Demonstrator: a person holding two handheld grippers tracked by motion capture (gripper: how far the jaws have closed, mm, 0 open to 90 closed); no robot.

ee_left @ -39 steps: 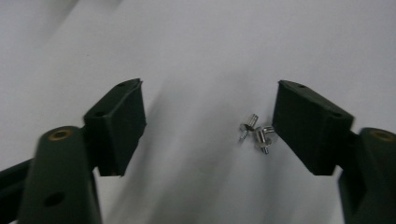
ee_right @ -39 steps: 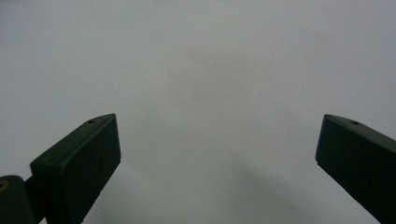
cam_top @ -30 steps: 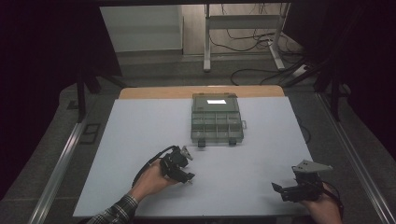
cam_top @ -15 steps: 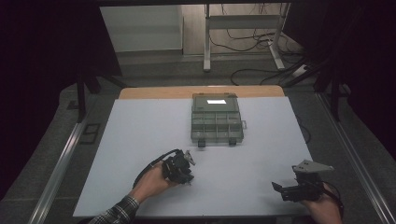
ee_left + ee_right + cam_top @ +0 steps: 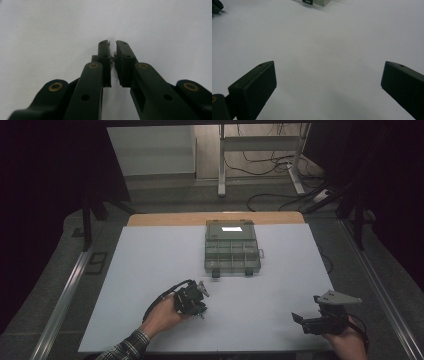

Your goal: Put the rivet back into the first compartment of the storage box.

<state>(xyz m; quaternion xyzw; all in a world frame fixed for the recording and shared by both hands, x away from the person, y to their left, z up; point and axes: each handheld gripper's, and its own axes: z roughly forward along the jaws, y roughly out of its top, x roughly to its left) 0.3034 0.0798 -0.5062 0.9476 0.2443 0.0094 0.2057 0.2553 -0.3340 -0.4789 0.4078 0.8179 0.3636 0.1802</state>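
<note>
While the left gripper (image 5: 112, 53) has just been closing its jaws to a sliver on a tiny metal part (image 5: 114, 57) at 7 o'clock on the white table (image 5: 150, 265), the pick looks done, and carrying it to the compartment box (image 5: 231, 248) at 12 o'clock remains; the right gripper (image 5: 328, 85) waits wide open, holding nothing.

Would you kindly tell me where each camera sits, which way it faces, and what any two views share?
High view: above the person's side, looking forward and down on the white table; compartment box, both hands, left gripper, right gripper.
Left gripper view: rides the left gripper, facing the tabletop; its fingers have just been closing on a tiny metal part.
Right gripper view: rides the right gripper, looking low across the table; fingers wide apart.
Shared: high and right gripper views both show the box.
</note>
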